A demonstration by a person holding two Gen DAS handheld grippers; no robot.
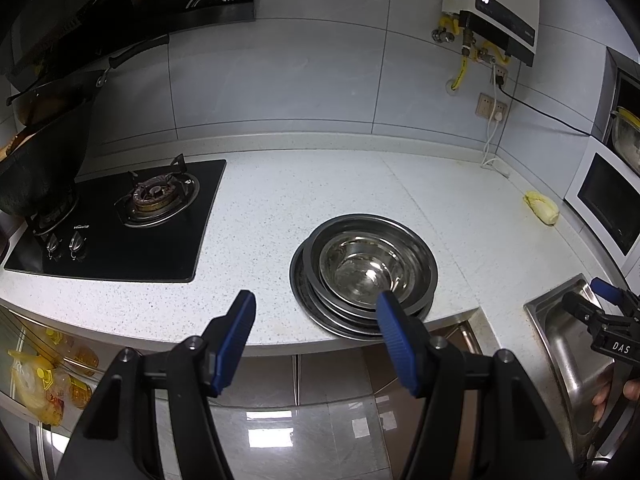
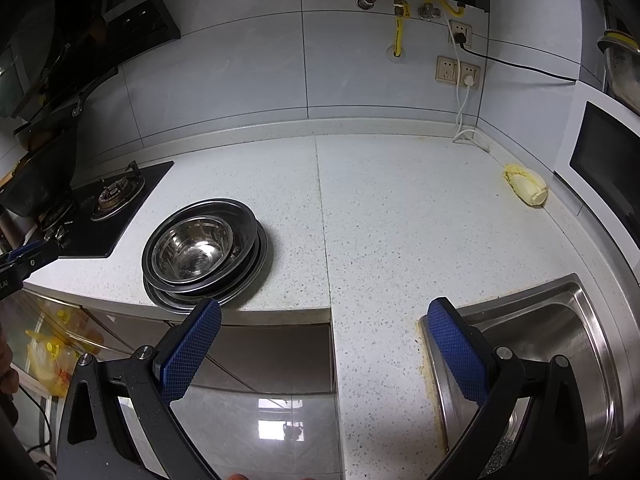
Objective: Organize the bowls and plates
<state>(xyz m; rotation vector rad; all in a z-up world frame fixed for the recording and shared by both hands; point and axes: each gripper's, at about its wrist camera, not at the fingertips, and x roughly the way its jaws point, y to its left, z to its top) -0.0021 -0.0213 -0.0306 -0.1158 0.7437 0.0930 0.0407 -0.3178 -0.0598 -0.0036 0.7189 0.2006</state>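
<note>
A steel bowl sits nested on a stack of steel plates near the front edge of the white counter. The stack also shows in the right wrist view, bowl on plates. My left gripper is open and empty, hovering in front of the counter edge with its right finger over the stack's near rim. My right gripper is open and empty, held off the counter edge between the stack and the sink; it also shows in the left wrist view.
A black gas hob with a dark pot lies left of the stack. A steel sink is at the right. A yellowish cabbage lies near a white microwave. Oil bottles stand below the counter.
</note>
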